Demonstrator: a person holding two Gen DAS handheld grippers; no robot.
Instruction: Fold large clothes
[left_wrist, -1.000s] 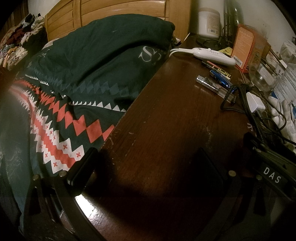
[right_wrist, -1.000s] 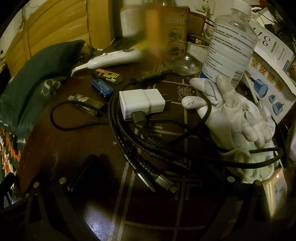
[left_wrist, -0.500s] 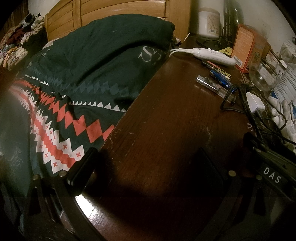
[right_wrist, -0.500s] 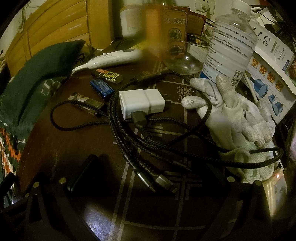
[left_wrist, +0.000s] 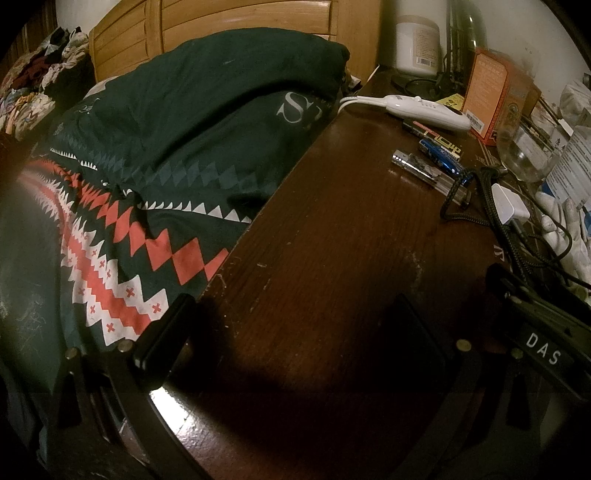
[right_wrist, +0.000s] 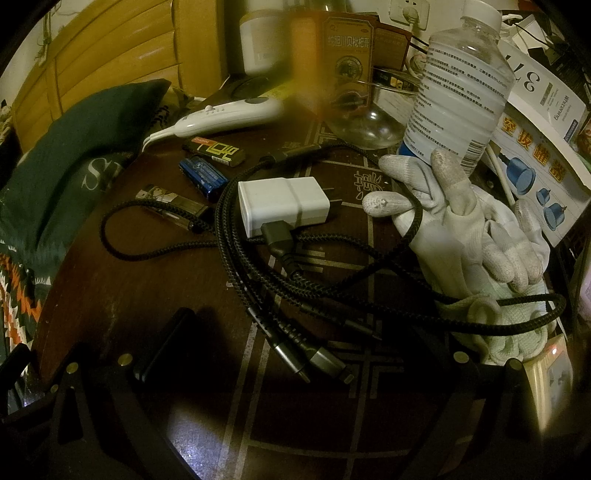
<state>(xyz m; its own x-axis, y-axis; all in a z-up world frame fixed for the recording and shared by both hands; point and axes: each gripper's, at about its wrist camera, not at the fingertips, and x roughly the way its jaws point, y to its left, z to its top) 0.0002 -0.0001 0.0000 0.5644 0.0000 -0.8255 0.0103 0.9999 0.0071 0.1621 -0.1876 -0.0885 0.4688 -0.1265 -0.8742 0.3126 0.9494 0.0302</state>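
While both grippers' fingers (left_wrist: 291, 339) (right_wrist: 295, 347) sit spread and empty, that soft, floppy dark garment (left_wrist: 192, 147) wants pinching at its edge.

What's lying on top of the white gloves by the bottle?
A black braided cable loops over the white gloves, crossing the fingers and the cuff. What lies beneath the gloves is covered.

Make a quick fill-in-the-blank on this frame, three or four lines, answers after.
1. The white charger has a braided black ____ plugged into it.
2. The clear plastic bottle stands behind a pair of white ____.
3. The dark green blanket bears a large letter ____.
4. Both grippers, left gripper and right gripper, hold ____.

Missing words: cable; gloves; S; nothing
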